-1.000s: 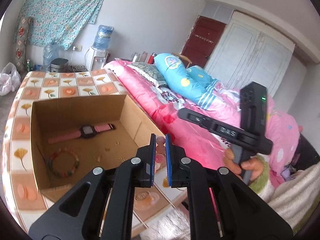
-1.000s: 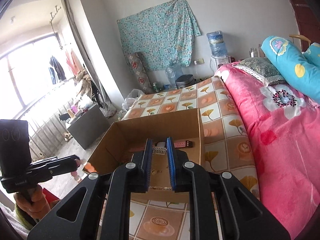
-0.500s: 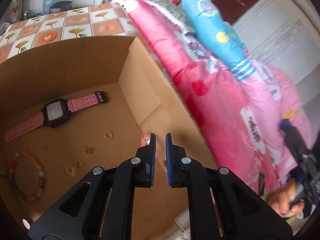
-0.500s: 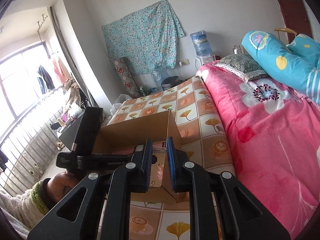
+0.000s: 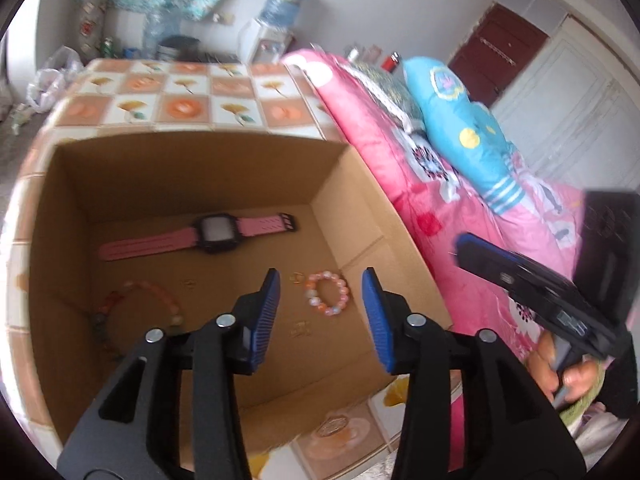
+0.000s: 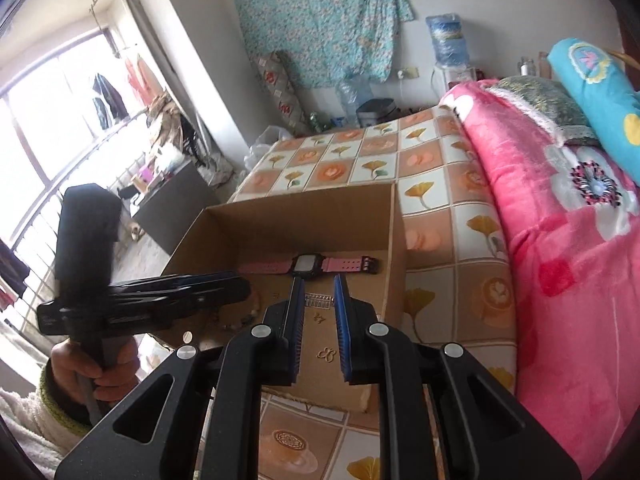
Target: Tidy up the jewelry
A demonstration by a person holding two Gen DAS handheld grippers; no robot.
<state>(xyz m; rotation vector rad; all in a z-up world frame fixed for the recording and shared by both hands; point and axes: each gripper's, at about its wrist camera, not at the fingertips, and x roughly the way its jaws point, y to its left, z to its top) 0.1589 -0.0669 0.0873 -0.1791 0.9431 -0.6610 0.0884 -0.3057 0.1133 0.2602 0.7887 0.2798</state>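
A bedroom at home: bed [image 6: 440,216] under the tool, pink blanket [image 6: 560,248] and blue pillow [image 6: 592,92] to its right, water jug [image 6: 446,40] far ahead.

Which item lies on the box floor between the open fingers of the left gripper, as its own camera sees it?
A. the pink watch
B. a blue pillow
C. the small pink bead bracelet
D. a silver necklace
C. In the left wrist view the small bead bracelet lies on the box floor, framed between the spread fingers of the left gripper; the watch lies farther back.
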